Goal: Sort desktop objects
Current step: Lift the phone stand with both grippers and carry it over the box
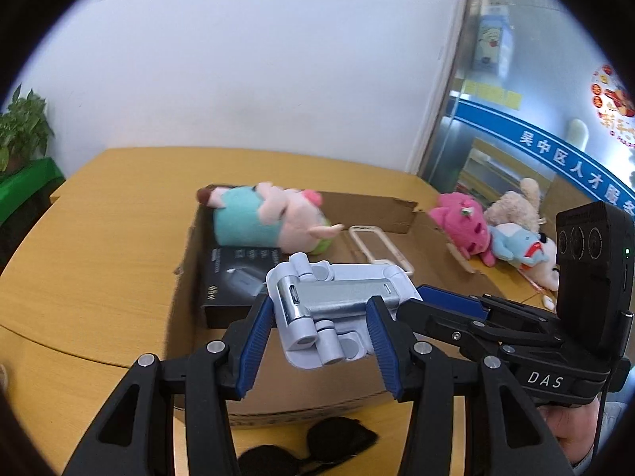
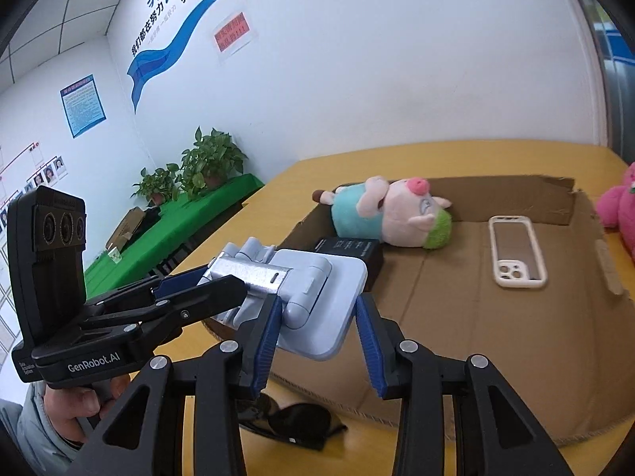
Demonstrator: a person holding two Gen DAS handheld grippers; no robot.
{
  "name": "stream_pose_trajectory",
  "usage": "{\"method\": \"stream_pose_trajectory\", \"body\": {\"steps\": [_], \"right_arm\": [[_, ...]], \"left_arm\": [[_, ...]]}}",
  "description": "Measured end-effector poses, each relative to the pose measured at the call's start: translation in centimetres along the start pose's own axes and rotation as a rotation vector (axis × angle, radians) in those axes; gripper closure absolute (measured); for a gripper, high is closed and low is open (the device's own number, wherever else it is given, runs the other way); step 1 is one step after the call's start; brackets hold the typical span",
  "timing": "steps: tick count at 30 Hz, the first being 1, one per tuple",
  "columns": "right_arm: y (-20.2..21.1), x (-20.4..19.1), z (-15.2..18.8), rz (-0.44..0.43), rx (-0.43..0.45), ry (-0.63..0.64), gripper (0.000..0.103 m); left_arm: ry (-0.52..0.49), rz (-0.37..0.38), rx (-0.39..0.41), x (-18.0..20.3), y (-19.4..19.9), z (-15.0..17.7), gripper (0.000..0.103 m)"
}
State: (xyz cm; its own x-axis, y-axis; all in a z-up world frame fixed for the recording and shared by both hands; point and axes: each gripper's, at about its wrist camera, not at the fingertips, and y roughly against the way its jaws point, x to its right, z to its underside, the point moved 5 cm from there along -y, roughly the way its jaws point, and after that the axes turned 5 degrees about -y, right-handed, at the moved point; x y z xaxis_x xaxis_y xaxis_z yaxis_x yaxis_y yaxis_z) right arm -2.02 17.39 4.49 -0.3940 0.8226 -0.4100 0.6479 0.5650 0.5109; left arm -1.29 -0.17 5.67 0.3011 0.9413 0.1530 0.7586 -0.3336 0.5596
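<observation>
Left gripper [image 1: 321, 313] and right gripper [image 2: 317, 325] both clamped the folded phone stand [image 1: 325, 305], held over cardboard box [image 2: 496, 337], sunglasses [image 2: 297, 420] near.

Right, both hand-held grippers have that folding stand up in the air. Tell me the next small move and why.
Probably carry the folding phone stand forward and lower it onto the bare cardboard between the black box and the phone case. Both the left hand-held gripper and the right hand-held gripper clamp it above the near edge of the cardboard tray, where the pig plush already lies.
</observation>
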Motion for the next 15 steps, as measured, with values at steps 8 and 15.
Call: {"method": "stream_pose_trajectory", "body": {"steps": [8, 15], "right_arm": [[-8.8, 1.1, 2.2, -0.032, -0.173, -0.093, 0.064], [-12.3, 2.2, 4.1, -0.009, -0.308, -0.153, 0.064]], "left_arm": [[0.072, -0.038, -0.189, -4.8, -4.6, 2.9, 0.055], [0.032, -0.128, -0.305, -4.9, -6.1, 4.2, 0.055]]}}
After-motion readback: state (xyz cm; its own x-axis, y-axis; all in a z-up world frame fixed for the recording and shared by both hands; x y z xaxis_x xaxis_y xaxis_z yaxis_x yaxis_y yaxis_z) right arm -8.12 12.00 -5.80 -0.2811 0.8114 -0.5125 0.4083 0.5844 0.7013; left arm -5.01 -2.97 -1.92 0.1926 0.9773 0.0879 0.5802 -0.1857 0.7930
